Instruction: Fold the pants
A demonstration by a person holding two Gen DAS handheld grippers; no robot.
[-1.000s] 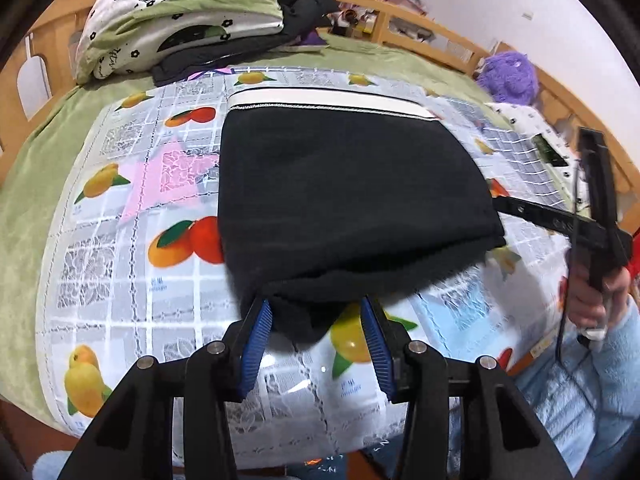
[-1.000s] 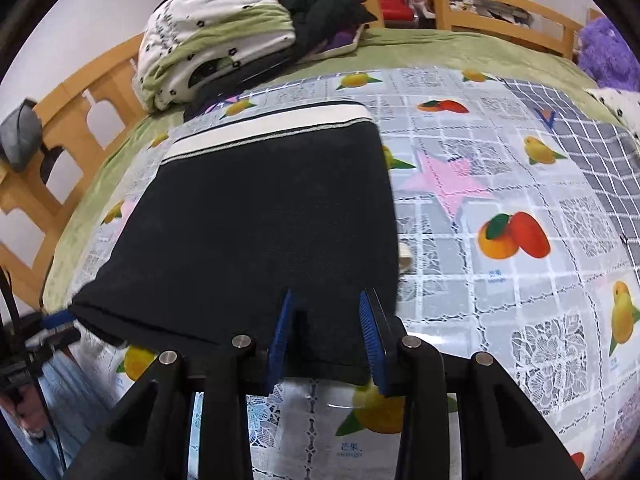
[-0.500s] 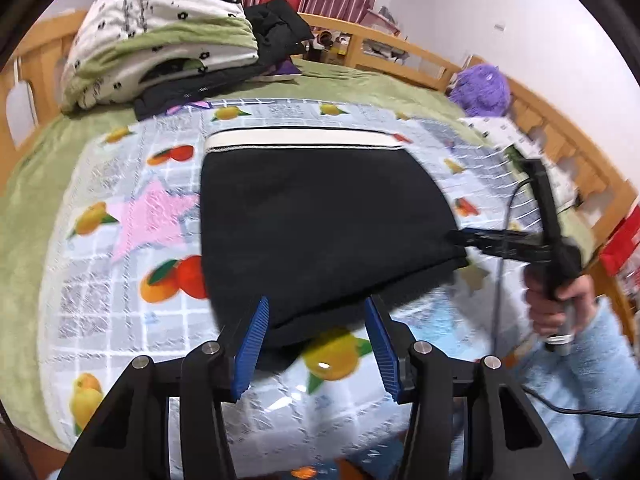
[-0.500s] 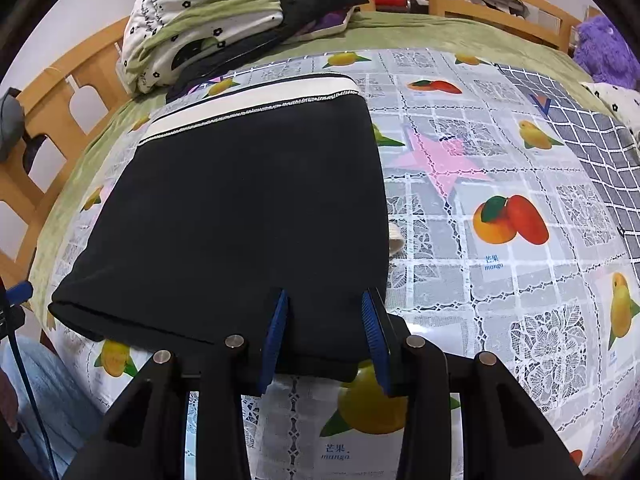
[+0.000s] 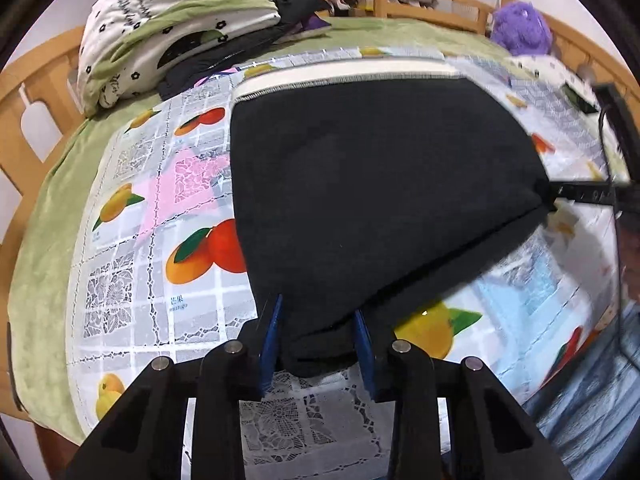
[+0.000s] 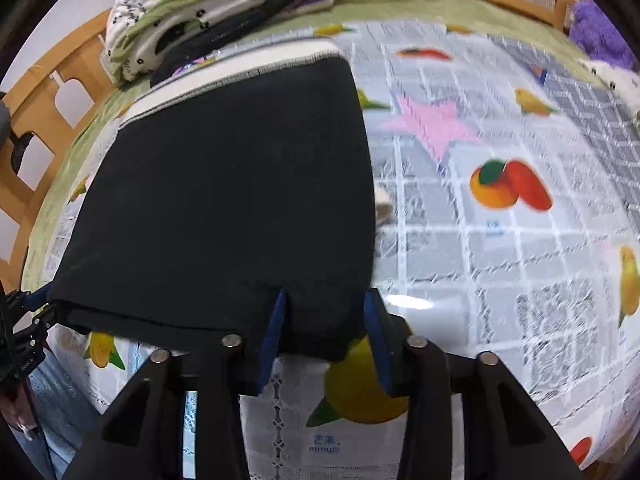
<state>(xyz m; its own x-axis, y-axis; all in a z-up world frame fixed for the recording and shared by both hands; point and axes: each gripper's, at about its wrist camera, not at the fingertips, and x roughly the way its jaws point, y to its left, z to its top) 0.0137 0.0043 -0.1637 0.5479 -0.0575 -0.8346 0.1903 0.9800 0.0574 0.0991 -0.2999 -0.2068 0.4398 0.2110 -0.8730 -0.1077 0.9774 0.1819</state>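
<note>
Black folded pants (image 5: 380, 184) lie flat on the fruit-print cloth (image 5: 160, 240), their white waistband (image 5: 340, 74) at the far edge. My left gripper (image 5: 318, 338) is at the near left corner. Its jaws are closing, and the bunched cloth fills the gap between the blue pads. In the right wrist view the pants (image 6: 240, 184) fill the left half. My right gripper (image 6: 326, 328) has the near right corner between its pads, shut on the thick fold. The other gripper's black tip shows at the pants' far corner in each view.
A pile of folded bedding (image 5: 172, 20) and dark clothes sits at the back left. A purple plush (image 5: 520, 28) rests by the wooden rail at the back right. A person's blue sleeve (image 5: 600, 380) is at the lower right.
My left gripper's pads have narrowed onto the near left corner, and that hand has come lower and closer. My right gripper has sunk a little, with its corner still between the pads.
</note>
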